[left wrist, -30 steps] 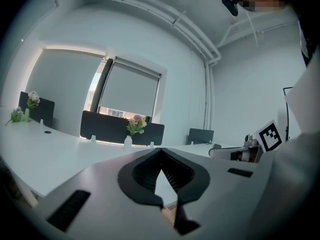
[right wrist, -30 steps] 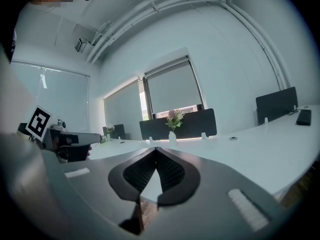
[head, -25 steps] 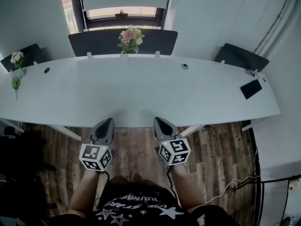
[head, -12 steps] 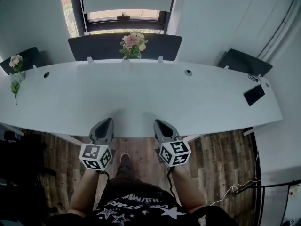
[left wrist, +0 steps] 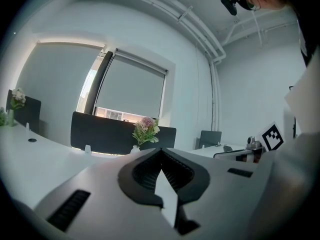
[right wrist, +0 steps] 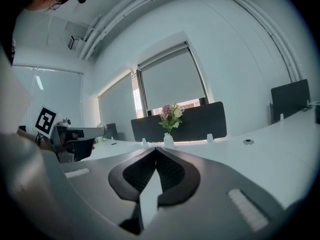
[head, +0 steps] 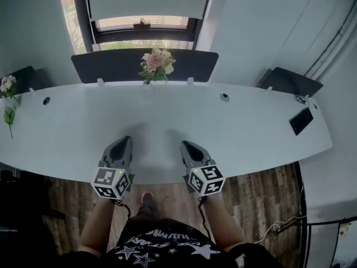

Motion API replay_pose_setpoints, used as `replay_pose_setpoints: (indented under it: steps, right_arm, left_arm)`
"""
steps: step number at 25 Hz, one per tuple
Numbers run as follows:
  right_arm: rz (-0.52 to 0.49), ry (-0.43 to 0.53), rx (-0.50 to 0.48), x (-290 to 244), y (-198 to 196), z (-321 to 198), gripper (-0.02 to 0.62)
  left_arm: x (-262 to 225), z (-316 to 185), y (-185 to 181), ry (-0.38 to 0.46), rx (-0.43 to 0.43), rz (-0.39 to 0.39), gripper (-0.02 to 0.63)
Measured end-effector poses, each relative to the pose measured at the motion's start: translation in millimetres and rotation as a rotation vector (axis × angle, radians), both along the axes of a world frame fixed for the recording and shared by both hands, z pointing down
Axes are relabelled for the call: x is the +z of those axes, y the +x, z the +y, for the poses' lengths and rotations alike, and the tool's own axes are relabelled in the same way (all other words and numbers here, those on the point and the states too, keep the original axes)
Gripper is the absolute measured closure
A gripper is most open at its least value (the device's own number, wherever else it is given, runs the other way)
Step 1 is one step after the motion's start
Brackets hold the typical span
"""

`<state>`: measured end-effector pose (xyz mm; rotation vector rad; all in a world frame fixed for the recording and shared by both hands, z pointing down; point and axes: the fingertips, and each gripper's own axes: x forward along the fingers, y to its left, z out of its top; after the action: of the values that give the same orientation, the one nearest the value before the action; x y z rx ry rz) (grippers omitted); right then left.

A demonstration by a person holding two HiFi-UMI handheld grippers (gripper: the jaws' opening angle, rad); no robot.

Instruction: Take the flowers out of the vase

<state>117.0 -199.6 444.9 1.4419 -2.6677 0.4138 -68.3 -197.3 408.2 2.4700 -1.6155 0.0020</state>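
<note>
A bunch of pink and cream flowers (head: pixel 155 63) stands in a small white vase (right wrist: pixel 168 140) at the far edge of the long white desk (head: pixel 167 121), against a dark divider panel. The flowers (left wrist: pixel 145 130) also show ahead in the left gripper view and the flowers (right wrist: pixel 171 116) in the right gripper view. My left gripper (head: pixel 122 144) is shut and empty over the desk's near edge. My right gripper (head: pixel 186 147) is shut and empty beside it. Both point level toward the vase, far short of it.
A second small vase of flowers (head: pixel 8 88) stands at the desk's far left. A dark phone (head: pixel 301 120) lies at the right end. Dark divider panels (head: pixel 192 65) line the back edge, with round cable holes (head: pixel 224 97) in the top. Wooden floor lies below.
Both grippers have moved forward from over the floor to over the desk's near edge. The desk and flowers sit nearer in view. The jaws stay shut.
</note>
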Motion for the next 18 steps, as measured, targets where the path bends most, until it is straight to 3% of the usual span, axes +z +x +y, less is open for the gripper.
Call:
replay_pose_setpoints:
  steps: [18]
  right_arm:
    - [0.009,-0.021,-0.008,-1.6,-79.7,-115.1,0.592]
  left_arm:
    - [-9.2,-120.5,-62.7,0.013,0.02,-0.01,0.597]
